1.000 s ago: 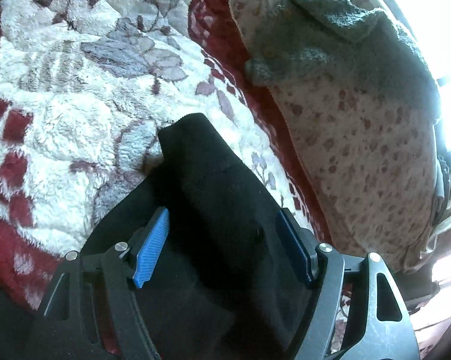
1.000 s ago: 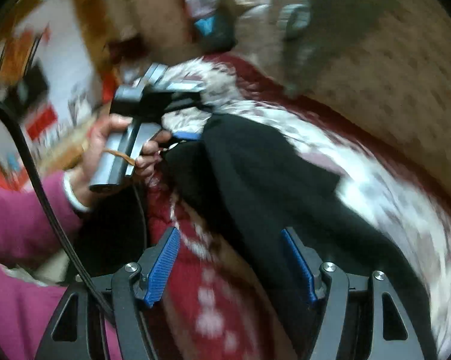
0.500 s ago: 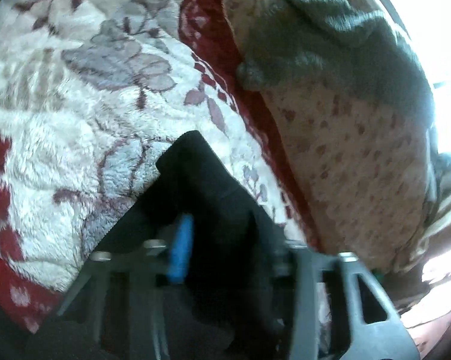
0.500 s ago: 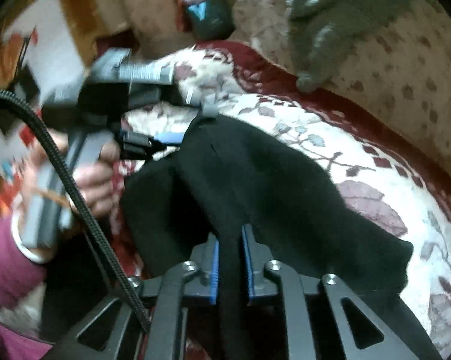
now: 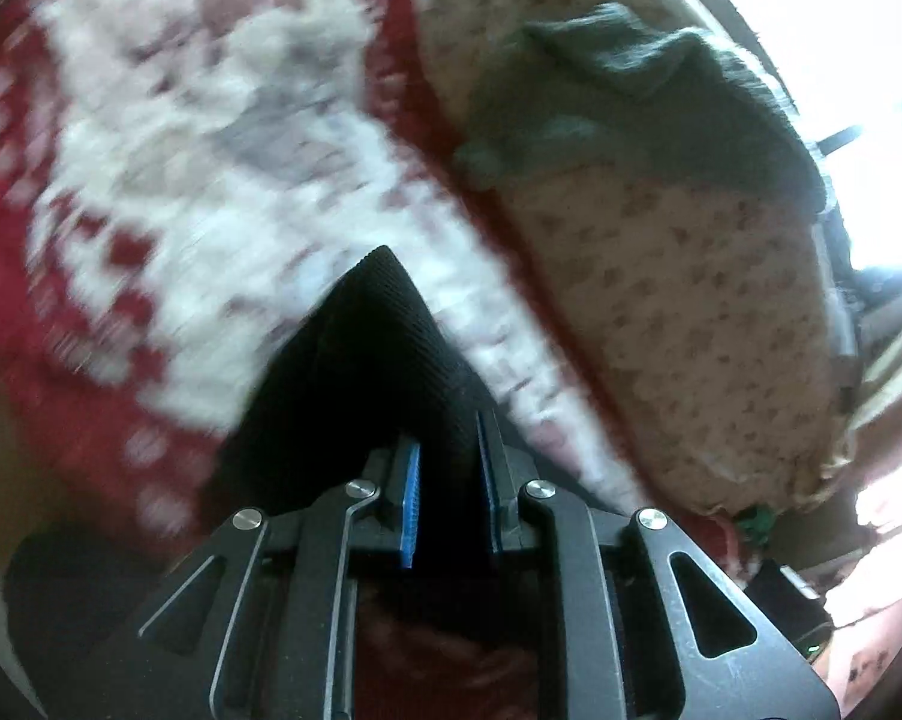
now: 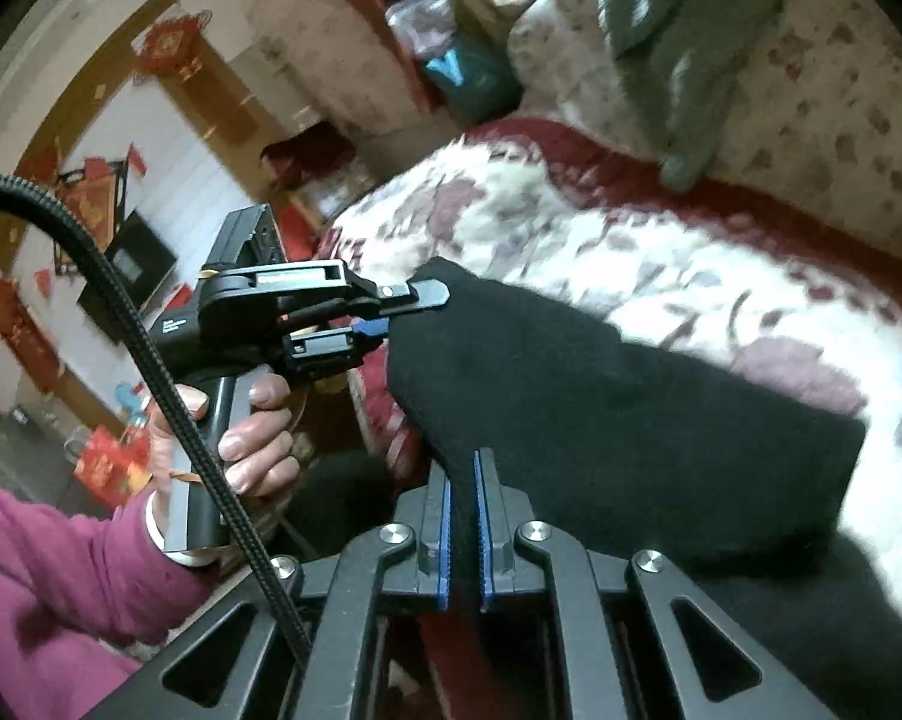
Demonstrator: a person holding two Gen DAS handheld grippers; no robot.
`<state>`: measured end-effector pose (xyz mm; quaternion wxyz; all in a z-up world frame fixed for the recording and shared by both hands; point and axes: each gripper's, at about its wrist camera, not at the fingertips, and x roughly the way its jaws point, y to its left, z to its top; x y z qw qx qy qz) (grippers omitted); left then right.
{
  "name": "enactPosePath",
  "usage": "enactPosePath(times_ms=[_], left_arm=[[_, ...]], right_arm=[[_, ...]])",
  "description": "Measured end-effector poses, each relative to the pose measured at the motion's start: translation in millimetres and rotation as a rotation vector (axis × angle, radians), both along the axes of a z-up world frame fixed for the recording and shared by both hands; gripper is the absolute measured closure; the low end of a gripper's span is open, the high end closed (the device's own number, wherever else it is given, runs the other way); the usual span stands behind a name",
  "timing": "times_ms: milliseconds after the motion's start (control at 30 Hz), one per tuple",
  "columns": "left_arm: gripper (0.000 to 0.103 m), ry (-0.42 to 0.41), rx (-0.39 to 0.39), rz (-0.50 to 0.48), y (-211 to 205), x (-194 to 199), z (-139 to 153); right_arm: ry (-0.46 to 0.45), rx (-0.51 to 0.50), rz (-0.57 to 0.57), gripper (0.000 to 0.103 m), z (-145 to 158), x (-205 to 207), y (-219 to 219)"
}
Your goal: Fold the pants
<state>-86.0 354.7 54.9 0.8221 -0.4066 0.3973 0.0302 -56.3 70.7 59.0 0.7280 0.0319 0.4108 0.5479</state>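
The black pants lie across a red and white floral blanket. My left gripper is shut on one corner of the pants; the cloth stands up in a peak between its blue pads. It also shows from the side in the right wrist view, pinching the far corner. My right gripper is shut on the near edge of the pants, with cloth between the pads. The pants hang stretched between the two grippers, lifted off the blanket at that edge.
A spotted beige cushion with a grey towel on it borders the blanket on the right. The person's left hand in a pink sleeve holds the left gripper's handle. A black cable crosses the view. Room clutter lies beyond the bed edge.
Both grippers were open one second ago and have closed on the pants. They have since lifted the gripped edge, and the left view is blurred with motion.
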Motion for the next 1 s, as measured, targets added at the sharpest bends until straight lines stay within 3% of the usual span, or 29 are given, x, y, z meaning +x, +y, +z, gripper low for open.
enactPosePath(times_ms=[67,167,233,300,367,467,533,667,733,833,933,1000], left_arm=[[0.088,0.037,0.036,-0.011,-2,-5,-15],[0.078,0.014,-0.019,0.001,1,-15,-22],[0.041,-0.019,-0.018,0.035,4,-27,-15],[0.026,-0.062,-0.035,0.109,9,-47,-11],[0.025,-0.061,-0.071,0.15,13,-59,-14],[0.025,-0.018,-0.115,0.186,15,-66,-26],[0.025,-0.011,-0.086,0.198,10,-65,-26],[0.025,-0.015,-0.15,0.133,-7,-49,-28],[0.025,0.027,-0.145,0.121,-18,-39,-35],[0.024,0.056,-0.096,0.144,-29,-28,-41],[0.009,0.059,-0.081,0.173,-36,-17,-40],[0.005,0.075,-0.073,0.199,-38,-7,-40]], right_arm=[[0.002,-0.053,0.0,0.097,-18,-5,9],[0.002,-0.169,-0.024,0.092,-47,2,23],[0.069,-0.176,-0.04,0.083,-47,8,23],[0.068,-0.113,-0.036,0.064,-31,4,11],[0.043,-0.071,-0.049,0.058,-15,-2,-6],[0.051,-0.003,-0.101,0.058,1,-8,-44],[0.051,0.014,-0.17,0.058,7,-10,-75],[0.047,0.006,-0.365,0.058,15,-22,-160],[0.041,0.003,-0.481,0.057,21,-31,-207],[0.022,-0.033,-0.649,0.049,29,-46,-270],[0.03,-0.047,-0.82,0.044,31,-66,-333],[0.051,-0.079,-0.922,0.033,27,-76,-369]])
